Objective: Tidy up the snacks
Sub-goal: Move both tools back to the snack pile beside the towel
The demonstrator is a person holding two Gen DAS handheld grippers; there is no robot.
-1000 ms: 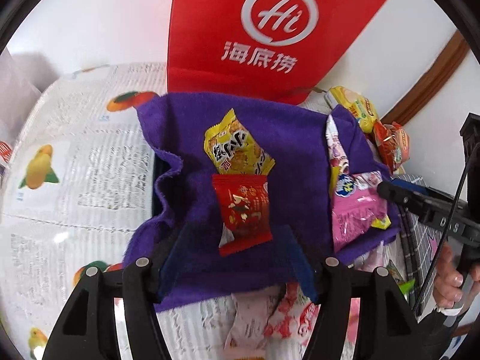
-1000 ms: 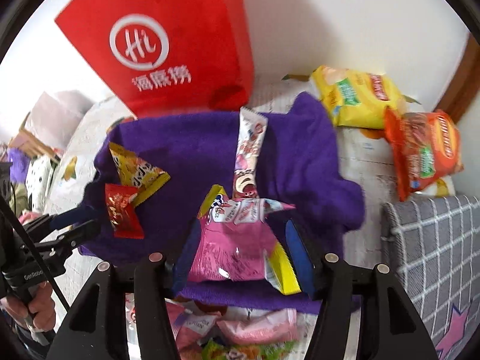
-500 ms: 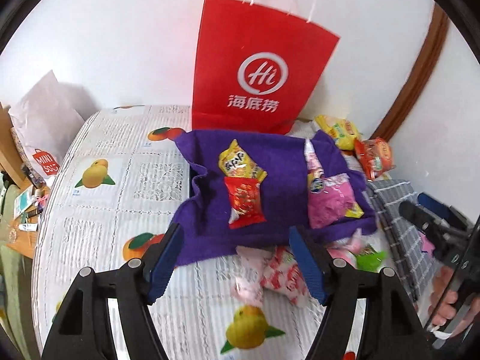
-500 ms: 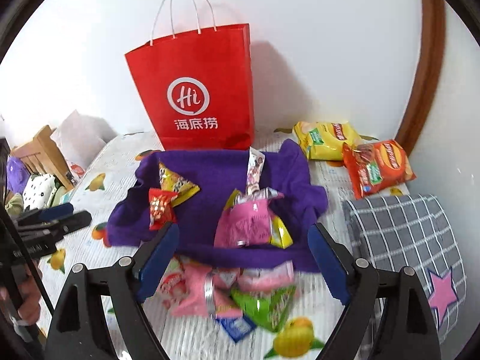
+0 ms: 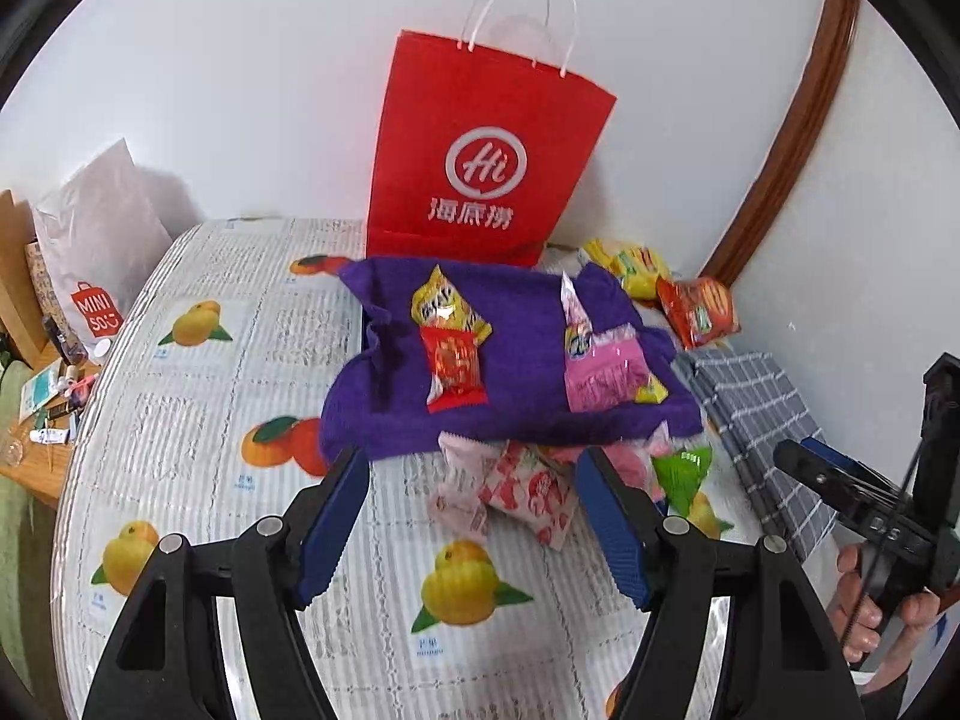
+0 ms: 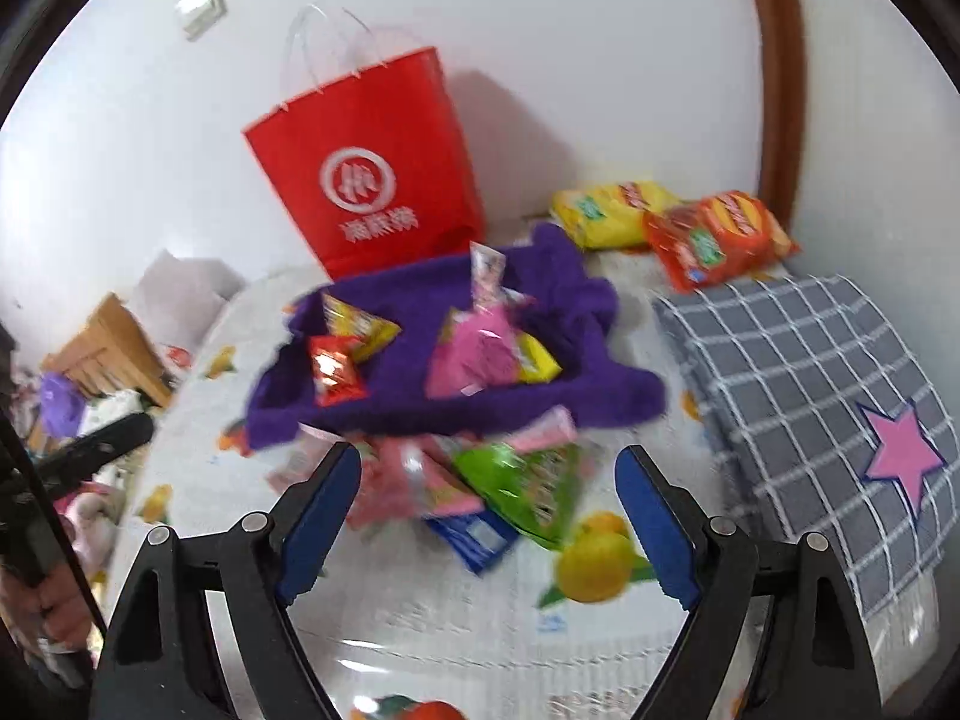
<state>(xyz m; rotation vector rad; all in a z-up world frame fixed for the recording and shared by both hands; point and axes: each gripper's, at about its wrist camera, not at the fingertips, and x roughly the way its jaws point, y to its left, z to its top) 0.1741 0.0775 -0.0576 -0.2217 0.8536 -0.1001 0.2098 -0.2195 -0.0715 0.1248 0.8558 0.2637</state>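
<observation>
Both claws wide open, empty: left gripper [image 5: 471, 525], right gripper [image 6: 486, 516]. Advice: descend squarely over one loose packet [image 5: 528, 489] near purple towel [image 5: 390, 396], pinch its edge.

A bedroom in somebody's home.
The snacks lay on a bed [image 5: 198, 420] with a sheet printed with oranges and lemons, pushed up against a plain white wall [image 5: 240, 90]. A grey checked pillow [image 6: 798, 384] with a pink star sat at one side. A red paper shopping bag [image 5: 486, 162] stood by the wall, and a small wooden side table [image 5: 36, 372] full of little things was beside the bed.
</observation>
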